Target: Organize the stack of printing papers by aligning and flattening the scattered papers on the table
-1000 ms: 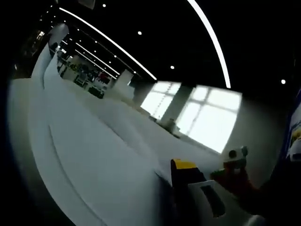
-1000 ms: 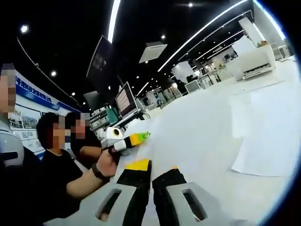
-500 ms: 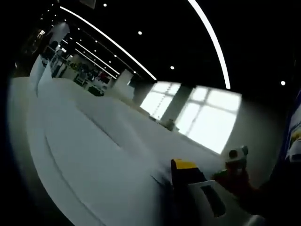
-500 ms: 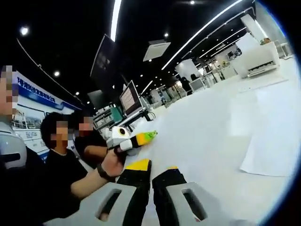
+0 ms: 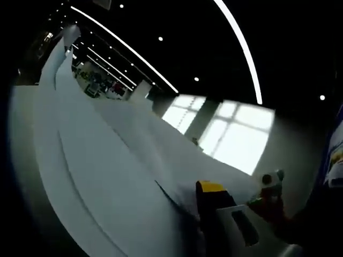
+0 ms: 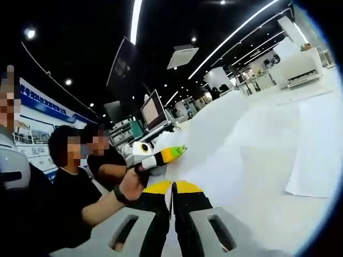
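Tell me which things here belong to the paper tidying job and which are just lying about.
Job:
- white paper sheets, one lifted
- left tongs
- right tongs, closed at a sheet's edge
- table

Lying about:
- monitor
- wall poster
- white counter

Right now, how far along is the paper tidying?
Nothing looks finished: a loose white sheet lies apart from the white paper ahead of the right claw. In hand: that claw's jaws are closed together at the paper's near edge, and the left claw, held in a person's hand, touches the same edge; its own view shows paper curving upward. Left: aligning and flattening.
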A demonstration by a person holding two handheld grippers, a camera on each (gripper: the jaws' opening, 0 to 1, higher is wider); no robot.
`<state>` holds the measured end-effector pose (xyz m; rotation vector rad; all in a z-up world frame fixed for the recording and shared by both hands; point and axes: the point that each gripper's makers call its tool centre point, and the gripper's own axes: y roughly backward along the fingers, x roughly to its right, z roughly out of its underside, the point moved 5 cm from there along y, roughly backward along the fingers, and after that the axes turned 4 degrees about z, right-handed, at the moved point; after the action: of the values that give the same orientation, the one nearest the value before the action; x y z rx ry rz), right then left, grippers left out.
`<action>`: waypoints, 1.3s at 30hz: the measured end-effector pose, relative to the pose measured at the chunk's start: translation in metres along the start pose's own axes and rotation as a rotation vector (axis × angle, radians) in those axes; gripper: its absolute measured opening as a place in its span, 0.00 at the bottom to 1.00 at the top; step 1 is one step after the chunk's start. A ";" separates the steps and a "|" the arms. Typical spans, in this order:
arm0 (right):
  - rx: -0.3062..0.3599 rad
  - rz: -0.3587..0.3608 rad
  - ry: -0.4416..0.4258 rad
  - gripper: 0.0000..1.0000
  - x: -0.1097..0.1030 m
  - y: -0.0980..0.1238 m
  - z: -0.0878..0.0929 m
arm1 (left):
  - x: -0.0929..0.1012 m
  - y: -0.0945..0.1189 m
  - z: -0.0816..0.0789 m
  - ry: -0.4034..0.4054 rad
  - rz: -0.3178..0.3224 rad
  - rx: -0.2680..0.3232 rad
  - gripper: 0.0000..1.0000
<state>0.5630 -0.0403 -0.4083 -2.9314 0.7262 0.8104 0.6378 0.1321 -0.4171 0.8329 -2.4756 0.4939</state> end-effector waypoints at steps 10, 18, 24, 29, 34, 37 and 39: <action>-0.019 -0.018 -0.009 0.00 -0.010 -0.008 0.012 | 0.001 -0.001 0.002 -0.005 0.005 -0.011 0.28; -0.044 -0.030 0.021 0.00 -0.018 -0.018 0.020 | 0.001 -0.001 0.001 0.003 0.005 0.001 0.28; -0.080 -0.023 0.058 0.00 -0.018 -0.021 0.025 | 0.001 0.000 0.000 0.009 0.010 0.006 0.29; -0.086 -0.028 0.044 0.00 -0.013 -0.016 0.023 | 0.002 0.001 -0.004 0.046 0.027 0.031 0.32; -0.113 -0.041 0.062 0.00 -0.020 -0.023 0.029 | 0.004 -0.001 -0.001 0.033 0.021 0.018 0.32; -0.127 -0.047 0.074 0.00 -0.022 -0.027 0.031 | 0.004 -0.001 -0.001 0.027 0.018 0.012 0.32; -0.124 -0.037 0.072 0.00 -0.022 -0.026 0.031 | 0.004 -0.001 -0.001 0.029 0.019 0.015 0.32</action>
<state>0.5428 -0.0031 -0.4275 -3.0895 0.6459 0.7776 0.6361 0.1296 -0.4140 0.8037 -2.4584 0.5273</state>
